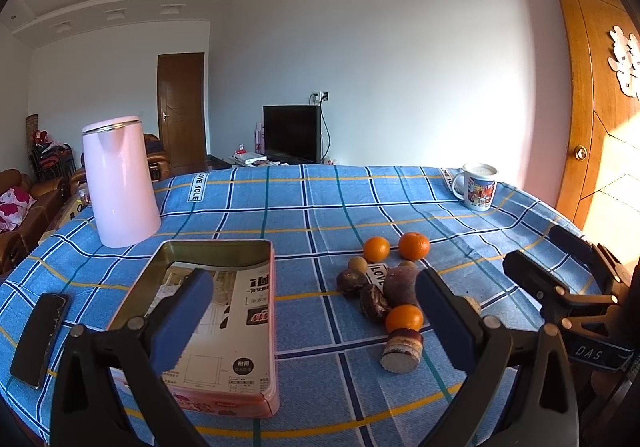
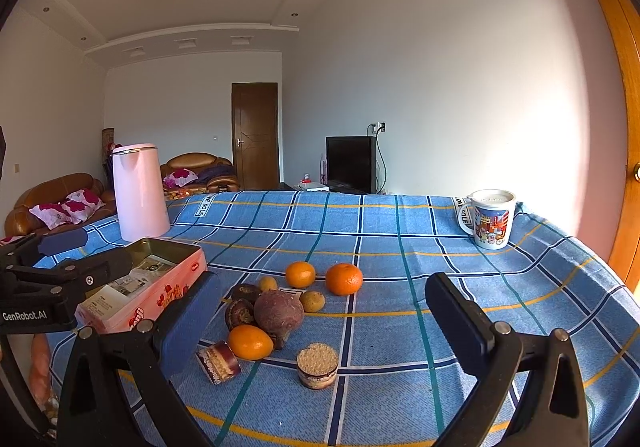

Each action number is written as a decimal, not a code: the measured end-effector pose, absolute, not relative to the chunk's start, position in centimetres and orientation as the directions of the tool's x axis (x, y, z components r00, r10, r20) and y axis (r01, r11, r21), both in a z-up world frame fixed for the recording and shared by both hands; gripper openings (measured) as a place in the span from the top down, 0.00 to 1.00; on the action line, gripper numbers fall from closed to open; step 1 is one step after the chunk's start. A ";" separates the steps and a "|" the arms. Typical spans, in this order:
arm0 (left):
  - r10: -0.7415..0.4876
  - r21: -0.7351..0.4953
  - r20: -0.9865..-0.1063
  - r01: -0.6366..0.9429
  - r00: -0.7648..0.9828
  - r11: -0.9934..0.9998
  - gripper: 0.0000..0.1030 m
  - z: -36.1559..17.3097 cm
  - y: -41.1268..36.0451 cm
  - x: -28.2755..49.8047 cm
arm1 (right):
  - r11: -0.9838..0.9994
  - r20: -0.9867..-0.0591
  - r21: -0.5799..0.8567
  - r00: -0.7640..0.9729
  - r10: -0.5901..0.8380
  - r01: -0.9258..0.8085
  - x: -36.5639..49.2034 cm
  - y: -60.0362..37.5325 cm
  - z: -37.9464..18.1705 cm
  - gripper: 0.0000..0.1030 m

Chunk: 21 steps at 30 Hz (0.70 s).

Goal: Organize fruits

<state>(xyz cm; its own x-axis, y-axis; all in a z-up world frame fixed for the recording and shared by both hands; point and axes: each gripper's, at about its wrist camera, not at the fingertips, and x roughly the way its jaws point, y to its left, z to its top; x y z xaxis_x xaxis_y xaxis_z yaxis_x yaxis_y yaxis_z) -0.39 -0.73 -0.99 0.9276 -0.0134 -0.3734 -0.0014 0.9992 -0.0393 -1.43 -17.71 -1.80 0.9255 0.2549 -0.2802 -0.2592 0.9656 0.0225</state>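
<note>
Your left tongs (image 1: pixel 314 321) and right tongs (image 2: pixel 324 321) both hang open w/ nothing held, above the blue plaid tabletop (image 2: pixel 400 247). The fruit pile sits mid-cloth: three glossy round oranges (image 2: pixel 343 279), a big dull purple-brown round fruit (image 2: pixel 279 313), dark wrinkled ones & small tan ones, all touching or near. At 9 o'clock from the pile lies the open pink rectangular tin (image 1: pixel 224 327), papers inside.
</note>
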 end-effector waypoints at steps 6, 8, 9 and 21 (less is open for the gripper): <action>-0.012 -0.042 -0.372 -0.004 0.928 0.999 0.00 -0.9 -0.7 -0.4 | 0.966 -0.283 0.021 0.925 0.254 -0.259 -1.5 -17.6 -2.0 0.01; -0.012 -0.043 -0.372 -0.005 0.928 0.999 0.00 -0.9 -0.7 -0.5 | 0.966 -0.283 0.021 0.925 0.253 -0.258 -1.5 -17.6 -2.0 0.01; -0.011 -0.044 -0.372 -0.005 0.928 0.999 0.00 -0.9 -0.6 -0.5 | 0.966 -0.282 0.022 0.925 0.253 -0.258 -1.5 -17.7 -2.0 0.01; -0.012 -0.046 -0.374 -0.006 0.927 0.999 0.00 -0.9 -0.6 -0.4 | 0.965 -0.291 0.015 0.922 0.254 -0.261 -1.4 -17.6 -2.1 0.01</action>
